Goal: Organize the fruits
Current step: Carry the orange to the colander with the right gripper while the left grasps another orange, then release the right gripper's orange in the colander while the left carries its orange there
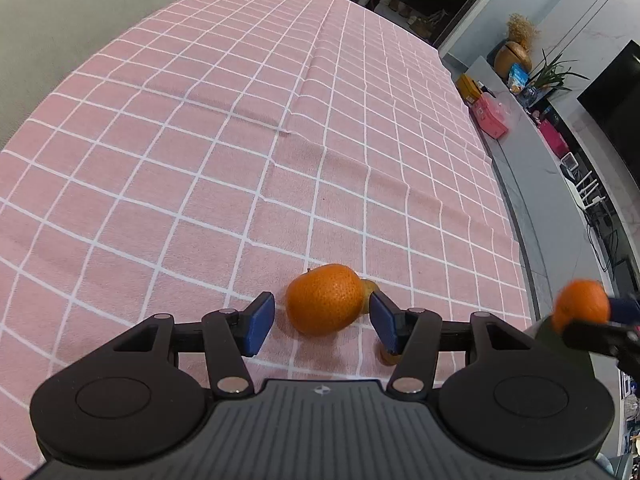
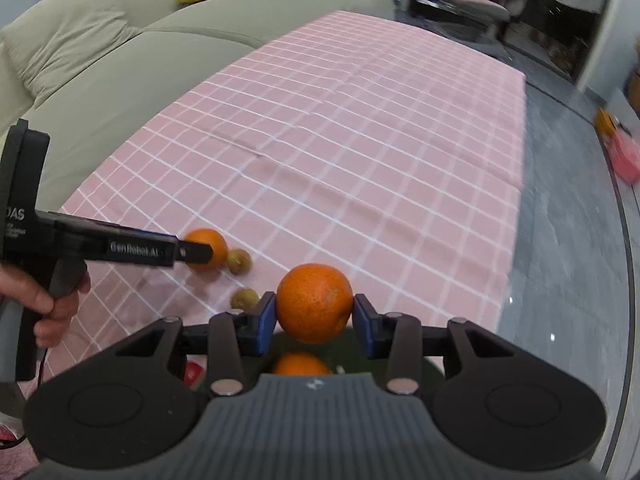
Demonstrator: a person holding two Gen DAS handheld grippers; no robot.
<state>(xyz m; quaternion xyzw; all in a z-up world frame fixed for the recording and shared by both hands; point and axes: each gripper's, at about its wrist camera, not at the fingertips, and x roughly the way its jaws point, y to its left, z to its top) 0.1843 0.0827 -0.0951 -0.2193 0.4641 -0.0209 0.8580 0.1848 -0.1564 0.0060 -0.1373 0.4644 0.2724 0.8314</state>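
Oranges are getting sorted, two at once. One orange (image 2: 314,302) is sitting pinched between the blue pads of the right gripper (image 2: 314,310), lifted off the cloth and hanging over a dark green container (image 2: 352,346) near the table edge. A second orange (image 1: 325,298) is lying on the pink checked tablecloth (image 1: 240,140), right between the spread fingers of the left gripper (image 1: 322,322); the pads are standing either side of it, and contact is not clear on either side.

Step in hand, as a judgement: right side is bringing its fruit to the container for the drop, left side is lining up a grasp. Next move likely calls for the right gripper lowering over the container and letting go gently so the fruit is not bouncing out, and the left closing squarely across the widest part, since the round skin may be slipping or rolling.

Another orange (image 2: 300,364) is already lying inside the container, mostly hidden behind the gripper body. Something red (image 2: 195,374) is peeking out beside it, too cut off to name. Two small brownish fruits (image 2: 239,261) (image 2: 245,299), maybe kiwis, are resting on the cloth near the left gripper; in the left view they are nearly covered by the orange and the finger. The container's shape and depth are not readable. The right view is motion-blurred at the far edges. A hand (image 2: 48,300) is gripping the left tool's handle.
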